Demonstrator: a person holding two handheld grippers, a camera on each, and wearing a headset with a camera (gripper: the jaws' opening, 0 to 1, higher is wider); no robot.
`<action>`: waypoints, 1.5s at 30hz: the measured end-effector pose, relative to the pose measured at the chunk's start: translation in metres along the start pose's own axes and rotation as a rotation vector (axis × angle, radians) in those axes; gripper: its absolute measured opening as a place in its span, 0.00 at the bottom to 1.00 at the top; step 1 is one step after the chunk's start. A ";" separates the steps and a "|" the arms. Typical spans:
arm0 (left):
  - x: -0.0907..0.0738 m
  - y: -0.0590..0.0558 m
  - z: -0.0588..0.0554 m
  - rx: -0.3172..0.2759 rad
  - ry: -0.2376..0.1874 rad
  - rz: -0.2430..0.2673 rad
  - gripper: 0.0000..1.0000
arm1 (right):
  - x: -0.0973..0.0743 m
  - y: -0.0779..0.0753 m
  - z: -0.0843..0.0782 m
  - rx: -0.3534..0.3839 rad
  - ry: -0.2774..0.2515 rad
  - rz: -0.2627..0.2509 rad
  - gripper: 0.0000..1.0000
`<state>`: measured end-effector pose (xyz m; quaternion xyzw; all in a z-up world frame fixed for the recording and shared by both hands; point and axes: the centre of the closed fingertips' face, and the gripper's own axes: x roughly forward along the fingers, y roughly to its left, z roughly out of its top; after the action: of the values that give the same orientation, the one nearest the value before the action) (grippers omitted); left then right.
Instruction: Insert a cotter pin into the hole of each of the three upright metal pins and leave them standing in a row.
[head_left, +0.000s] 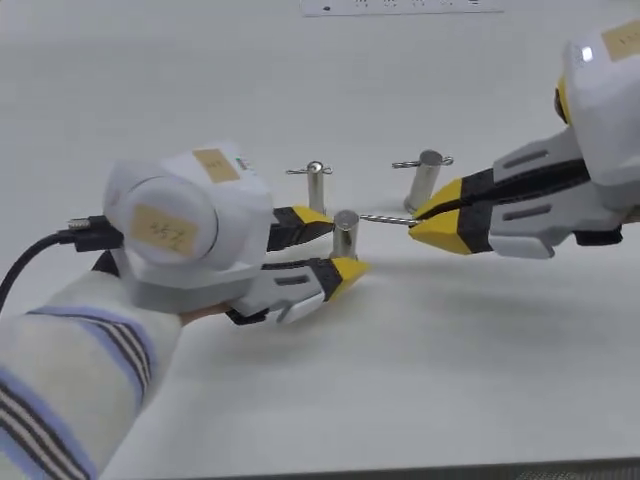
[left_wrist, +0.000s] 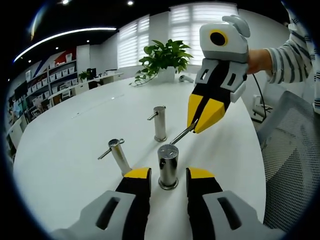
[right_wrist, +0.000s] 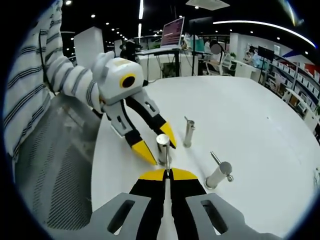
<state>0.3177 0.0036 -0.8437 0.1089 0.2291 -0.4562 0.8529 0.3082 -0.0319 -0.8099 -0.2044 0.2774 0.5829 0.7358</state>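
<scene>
Left gripper (head_left: 347, 242) released, jaws spread either side of the nearest metal pin (head_left: 345, 228) with small gaps. That pin stands upright on the white table (head_left: 400, 380). Right gripper (head_left: 415, 222) is clenched on a cotter pin (head_left: 385, 218), held level, free tip at the pin's upper side; in the hole or not, cannot tell. Behind stand the far-left pin (head_left: 317, 187) and far-right pin (head_left: 426, 178), each with a cotter pin across its top.

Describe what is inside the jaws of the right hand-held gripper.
A thin silver cotter pin, its free end at the short shiny steel cylinder pin. The yellow jaw tips cover its gripped end, so its head cannot be seen.
</scene>
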 end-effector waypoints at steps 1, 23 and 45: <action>0.000 0.000 0.000 -0.003 -0.001 0.001 0.25 | 0.000 0.000 0.000 -0.002 0.001 0.003 0.04; 0.002 0.002 -0.008 -0.026 0.006 -0.009 0.11 | 0.013 0.003 -0.004 -0.036 0.003 0.016 0.04; 0.003 0.002 -0.008 -0.047 0.019 0.005 0.11 | 0.014 0.003 0.002 -0.015 -0.020 -0.048 0.04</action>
<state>0.3185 0.0056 -0.8525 0.0937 0.2479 -0.4474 0.8542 0.3078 -0.0197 -0.8173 -0.2110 0.2605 0.5690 0.7509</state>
